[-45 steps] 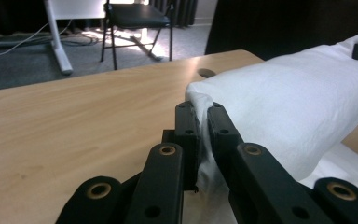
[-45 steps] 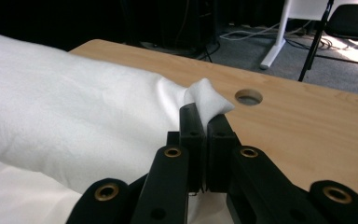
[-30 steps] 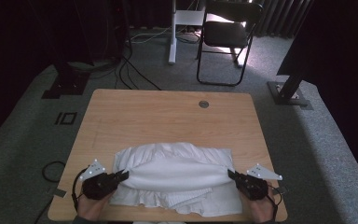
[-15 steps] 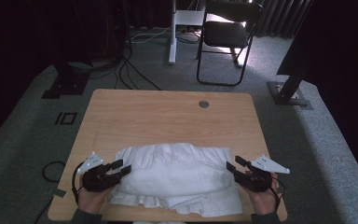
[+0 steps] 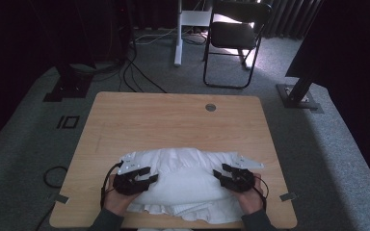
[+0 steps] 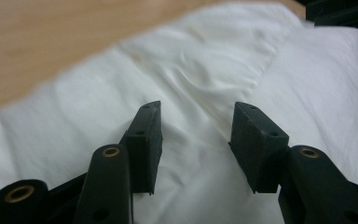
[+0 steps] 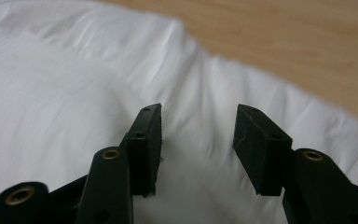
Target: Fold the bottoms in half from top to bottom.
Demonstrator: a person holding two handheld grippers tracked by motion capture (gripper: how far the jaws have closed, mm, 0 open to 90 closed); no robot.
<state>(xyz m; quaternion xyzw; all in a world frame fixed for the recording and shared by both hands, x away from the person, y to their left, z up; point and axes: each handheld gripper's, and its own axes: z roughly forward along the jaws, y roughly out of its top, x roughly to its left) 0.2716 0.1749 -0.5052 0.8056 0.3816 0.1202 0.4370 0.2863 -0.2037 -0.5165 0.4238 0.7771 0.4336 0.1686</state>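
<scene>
White, crumpled cotton cloth with a frilled hem point(image 5: 185, 185) lying folded on the near half of the pale wooden table point(image 5: 173, 120), frill toward the person's edge, far half of the tabletop bare apart from a small round grommet point(image 5: 210, 107).

Left black two-jaw gripper point(image 5: 142, 174) positioned over the cloth's left end; right black two-jaw gripper point(image 5: 224, 174) over the right end, both pointing inward toward the middle. Jaws of both standing apart, having just been opening, with nothing pinched between them. Left gripper view: pads point(image 6: 144, 147) hovering above a creased ridge of fabric point(image 6: 200, 84), not pressing on it. Right gripper view: same condition, pads point(image 7: 144, 149) clear of the smooth upper layer point(image 7: 51, 102), table edge beyond.

Step in hand, by judgement: release after a fold, followed by repositioning for a fresh hold.

Next move, by judgement:
- Select matching points on the two ends, level with each other.
- Lower until the pads straddle the upper layers only.
- Close both together; avoid catching the frilled bottom layer, otherwise uneven lifting and a skewed fold likely.
</scene>
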